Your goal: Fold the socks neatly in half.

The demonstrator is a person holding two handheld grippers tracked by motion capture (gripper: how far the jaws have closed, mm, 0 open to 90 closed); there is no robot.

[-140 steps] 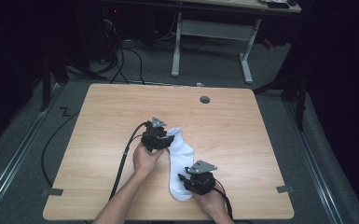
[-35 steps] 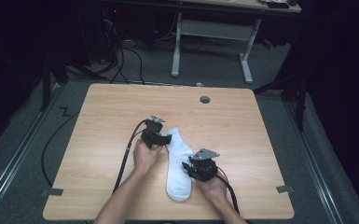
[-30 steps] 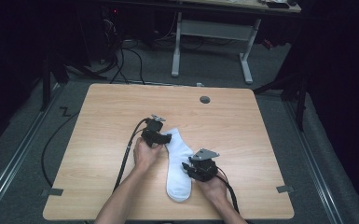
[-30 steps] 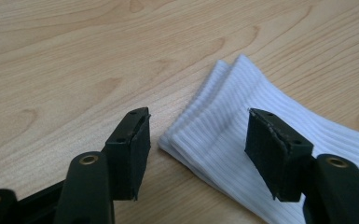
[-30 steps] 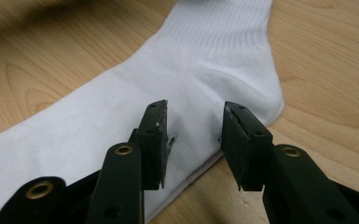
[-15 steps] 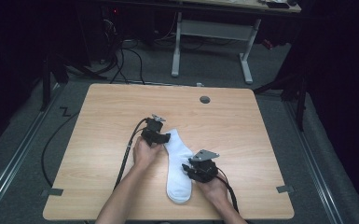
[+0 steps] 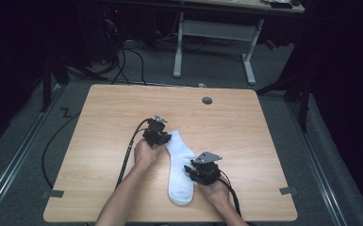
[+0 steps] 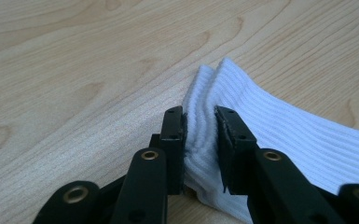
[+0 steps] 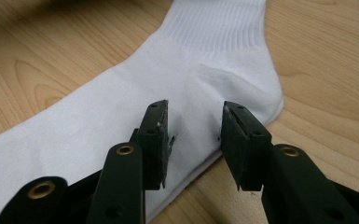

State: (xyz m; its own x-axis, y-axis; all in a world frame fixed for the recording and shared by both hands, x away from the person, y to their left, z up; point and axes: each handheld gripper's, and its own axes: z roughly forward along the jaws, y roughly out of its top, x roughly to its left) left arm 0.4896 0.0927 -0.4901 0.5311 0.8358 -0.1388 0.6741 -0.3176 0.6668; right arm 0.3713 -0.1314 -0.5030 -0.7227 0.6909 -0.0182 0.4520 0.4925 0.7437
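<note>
White sock (image 7: 181,165) lies flat at table (image 7: 99,117) centre-front. Left gripper (image 8: 200,123) jaws just closing, now pinching ribbed cuff edge. Right gripper (image 9: 193,126) parted, jaws straddling heel area, resting on fabric without a pinch. Step in hand: securing cuff for fold. Next likely: right closes, then lift evenly.

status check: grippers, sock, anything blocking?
Left gripper just closed, pinching the sock cuff. Right gripper jaws parted, pressed on the heel. Table around: nothing blocking.
</note>
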